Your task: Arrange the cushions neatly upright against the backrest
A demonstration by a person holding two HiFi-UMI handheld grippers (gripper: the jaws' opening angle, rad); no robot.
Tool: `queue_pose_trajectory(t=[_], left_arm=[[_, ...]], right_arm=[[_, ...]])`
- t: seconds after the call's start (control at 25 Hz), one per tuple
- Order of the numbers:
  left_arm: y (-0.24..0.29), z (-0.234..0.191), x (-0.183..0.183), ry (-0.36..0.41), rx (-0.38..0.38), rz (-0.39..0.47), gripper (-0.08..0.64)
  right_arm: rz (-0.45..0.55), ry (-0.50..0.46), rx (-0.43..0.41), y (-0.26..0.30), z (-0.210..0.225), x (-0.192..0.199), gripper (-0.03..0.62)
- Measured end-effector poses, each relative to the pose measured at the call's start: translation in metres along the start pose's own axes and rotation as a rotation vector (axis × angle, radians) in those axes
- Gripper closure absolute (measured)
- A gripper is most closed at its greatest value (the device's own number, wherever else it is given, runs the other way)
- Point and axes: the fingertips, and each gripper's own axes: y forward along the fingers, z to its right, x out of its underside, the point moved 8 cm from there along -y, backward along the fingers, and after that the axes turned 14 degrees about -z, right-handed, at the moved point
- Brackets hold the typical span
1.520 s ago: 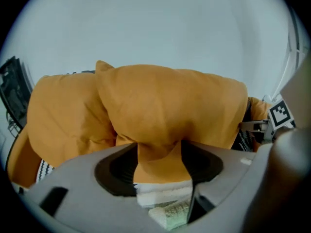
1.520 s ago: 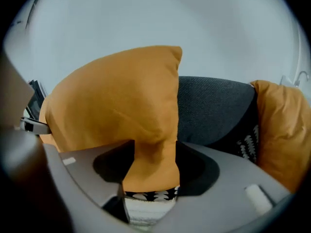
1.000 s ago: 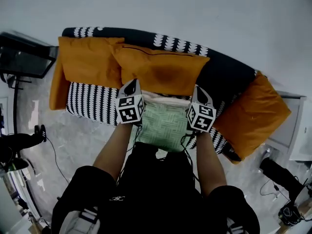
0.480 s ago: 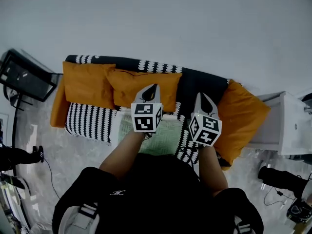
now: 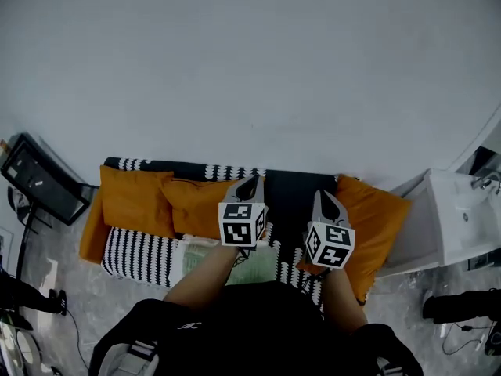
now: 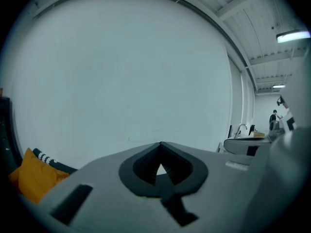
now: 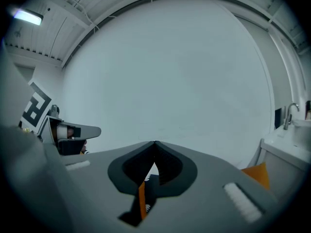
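Three orange cushions are sitting along the sofa (image 5: 137, 251), and each seems placed for a reason. The left orange cushion (image 5: 131, 200) is standing against the backrest (image 5: 296, 182) at the sofa's left end. The middle orange cushion (image 5: 197, 207) is leaning beside it, with its edge overlapping the first, so the pair is propping each other up. The right orange cushion (image 5: 377, 211) is slumping tilted at the sofa's right end, resting more on the arm than on the backrest. A pale green cushion (image 5: 200, 251) is lying flat on the seat at the sofa's front, not upright, so I judge the job unfinished.

Both tools are hovering above the sofa's middle, pointing at the bare wall (image 5: 250, 69) behind it. The left gripper (image 5: 249, 183) is showing its jaws pressed together with nothing between them. The right gripper (image 5: 324, 199) is doing the same, with only a sliver of sofa showing past its closed tips. Neither is touching a cushion, so I take this as a hands-off look before the next reach.
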Motion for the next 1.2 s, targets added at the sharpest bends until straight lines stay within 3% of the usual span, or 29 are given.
queue_pose_trajectory(t=[0.16,0.52,0.76,1.04,1.2], left_arm=[[0.002,0.024,-0.008,0.072,-0.02,0.006,0.552],[0.003,0.049,-0.013,0.122,-0.036,-0.008,0.554],[-0.003,0.054,-0.01,0.031,0.035,-0.002,0.552],[0.0,0.062,0.006,0.021,0.048,-0.038,0.552],[0.01,0.073,0.014,0.04,0.096,-0.071,0.552]], right_arm=[[0.029,0.009,0.014,-0.009,0.015,-0.007,0.586],[0.045,0.01,-0.001,-0.017,0.031,-0.012,0.586],[0.023,0.004,-0.01,-0.017,0.035,-0.006,0.586],[-0.018,0.027,-0.007,-0.018,0.042,0.012,0.586],[-0.032,0.063,0.032,-0.025,0.055,0.023,0.586]])
